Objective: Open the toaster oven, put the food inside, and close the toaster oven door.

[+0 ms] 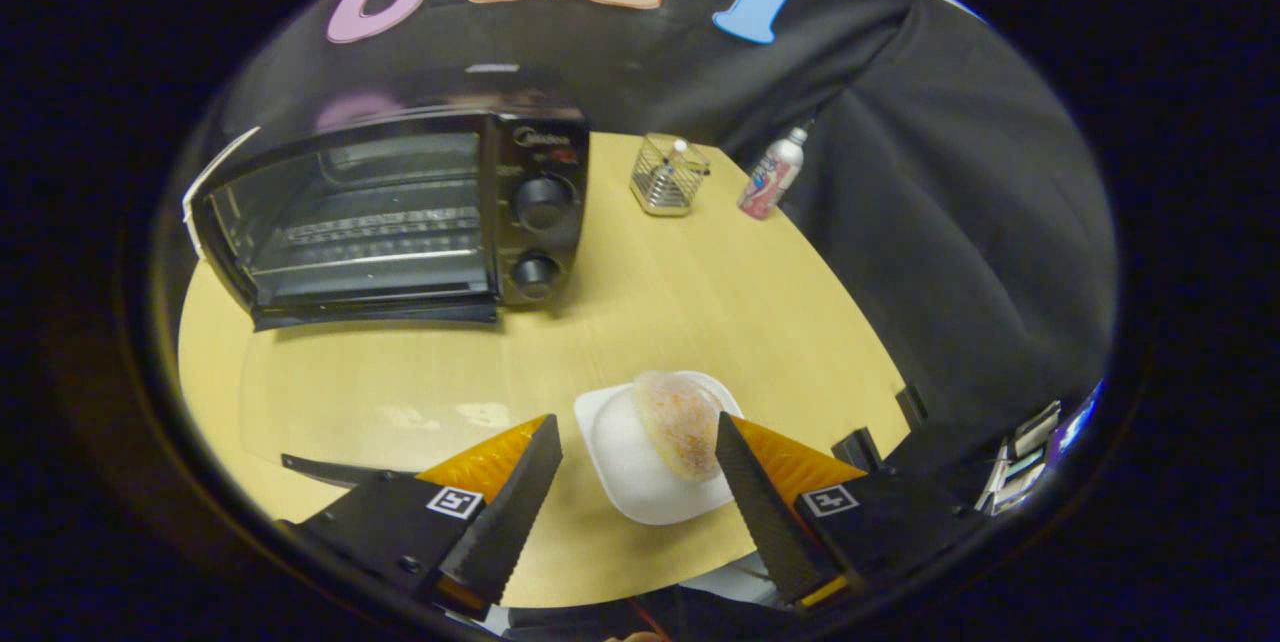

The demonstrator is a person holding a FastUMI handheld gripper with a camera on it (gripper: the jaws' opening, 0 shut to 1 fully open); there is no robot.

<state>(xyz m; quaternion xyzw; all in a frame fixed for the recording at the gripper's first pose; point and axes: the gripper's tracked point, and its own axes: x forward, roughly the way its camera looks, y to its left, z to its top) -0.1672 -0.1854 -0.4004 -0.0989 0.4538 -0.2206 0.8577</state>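
A black toaster oven [400,212] stands at the far left of the round wooden table [700,302]. Its glass door [400,387] is folded down flat towards me, and the wire racks inside show. The door's dark handle [330,470] lies just beside my left finger. A round sugared bun [680,422] rests on a white square plate [625,482] near the table's front edge. My gripper [636,419] is open, its fingers standing either side of the plate. The bun sits close to the right finger, and neither finger presses on it.
Two knobs [542,202] sit on the oven's right panel. A small wire basket [668,174] and a white bottle with a pink label [772,174] stand at the table's far edge, to the right of the oven. Black cloth hangs behind and to the right.
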